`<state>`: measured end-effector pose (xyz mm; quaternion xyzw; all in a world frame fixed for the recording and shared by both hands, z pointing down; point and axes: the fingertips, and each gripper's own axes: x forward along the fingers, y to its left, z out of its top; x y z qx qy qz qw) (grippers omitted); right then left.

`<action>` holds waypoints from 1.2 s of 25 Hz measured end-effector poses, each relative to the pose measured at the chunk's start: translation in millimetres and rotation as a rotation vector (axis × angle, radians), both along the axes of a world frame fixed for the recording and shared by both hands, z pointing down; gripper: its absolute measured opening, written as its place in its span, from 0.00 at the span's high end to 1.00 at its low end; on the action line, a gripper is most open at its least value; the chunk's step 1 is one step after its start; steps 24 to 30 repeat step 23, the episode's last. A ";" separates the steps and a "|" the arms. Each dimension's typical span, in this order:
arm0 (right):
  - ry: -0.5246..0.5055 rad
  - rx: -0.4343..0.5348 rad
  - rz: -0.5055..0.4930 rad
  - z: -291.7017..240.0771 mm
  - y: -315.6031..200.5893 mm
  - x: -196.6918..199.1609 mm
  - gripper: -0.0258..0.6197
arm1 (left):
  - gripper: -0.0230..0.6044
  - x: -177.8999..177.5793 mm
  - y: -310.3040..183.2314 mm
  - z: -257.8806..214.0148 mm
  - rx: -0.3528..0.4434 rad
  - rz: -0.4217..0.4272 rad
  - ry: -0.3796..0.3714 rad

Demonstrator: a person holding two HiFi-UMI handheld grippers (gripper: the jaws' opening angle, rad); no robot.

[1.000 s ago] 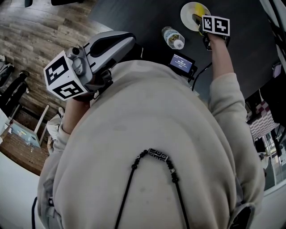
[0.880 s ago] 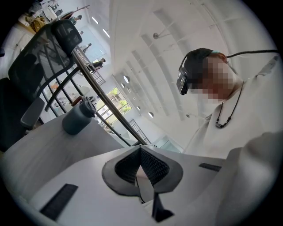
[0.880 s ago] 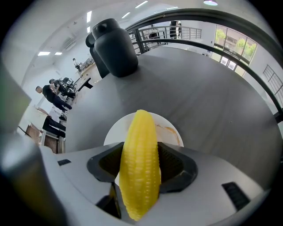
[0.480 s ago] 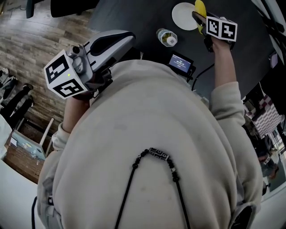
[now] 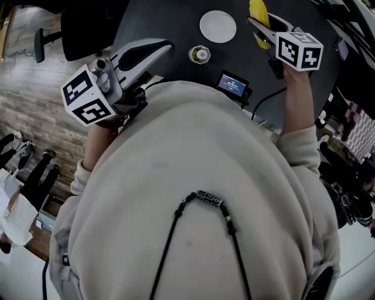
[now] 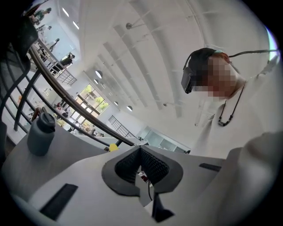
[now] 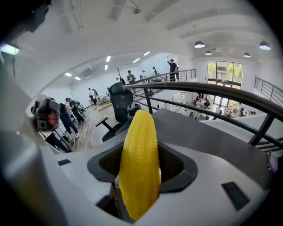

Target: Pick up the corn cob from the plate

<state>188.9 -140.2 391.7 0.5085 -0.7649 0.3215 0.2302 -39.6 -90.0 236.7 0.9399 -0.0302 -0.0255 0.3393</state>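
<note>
We hold the right gripper (image 5: 263, 24) out over the far right part of the dark table (image 5: 164, 23), and its jaws pinch the corn cob (image 5: 258, 13) by its lower half. In the right gripper view the yellow corn cob (image 7: 140, 163) stands upright between the two black pads (image 7: 174, 164), which press on it from either side, and its pointed tip rises well above them. The cob hangs in the air, clear of the white plate (image 5: 218, 26), which lies bare on the table just to the left of the gripper. Nearer to us than the plate, and a little to its left, stands a bottle (image 5: 200, 54) seen from above. A small device with a lit screen (image 5: 233, 84) sits at the near edge of the table, with a black cable running from it. Our left gripper (image 5: 167, 47) is held at the left, close to the chest, over the near left edge of the table. In the left gripper view its jaws are pressed together at the tips with nothing between them. A dark office chair (image 5: 76, 26) stands on the wooden floor (image 5: 35, 94) to the far left.
</note>
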 end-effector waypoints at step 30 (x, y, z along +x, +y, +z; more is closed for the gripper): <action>-0.149 0.409 0.132 -160.6 94.7 -1.9 0.59 | 0.96 67.7 15.2 -27.4 0.106 0.296 0.031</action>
